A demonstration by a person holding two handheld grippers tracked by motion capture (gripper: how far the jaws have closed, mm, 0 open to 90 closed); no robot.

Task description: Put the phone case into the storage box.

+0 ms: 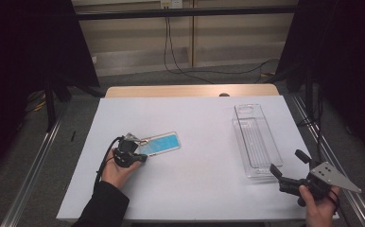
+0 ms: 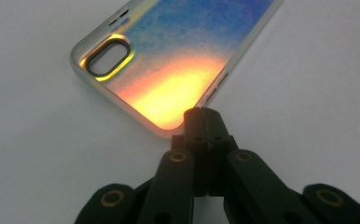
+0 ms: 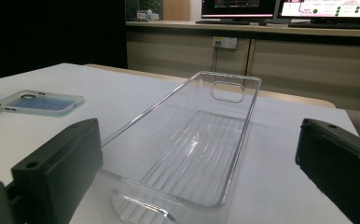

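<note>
Writing: none readable on the phone case (image 2: pixel 178 56) or the clear tray (image 3: pixel 201 140); the distant screens in the right gripper view are too small to read.
Phone case: lies flat on the white table (image 1: pixel 195 189), left of centre — blue above, orange-yellow near its lower corner, with a dark-rimmed camera cut-out.
Left gripper (image 1: pixel 143 150): jaws drawn together, tips meeting right at the case's near corner; whether the rim is pinched between them, I cannot tell.
Left hand (image 1: pixel 117 172): comes in from the bottom edge in a dark sleeve, gripper tilted down toward the case.
Clear tray: empty, long, ribbed floor, on the table's right side, well apart from the case.
Right gripper (image 1: pixel 288 166): jaws spread wide, nothing between them — aimed along the tray's near end, just short of it.
Right hand (image 1: pixel 318 208): low at the table's near right corner, grey plate on top of the gripper.
</note>
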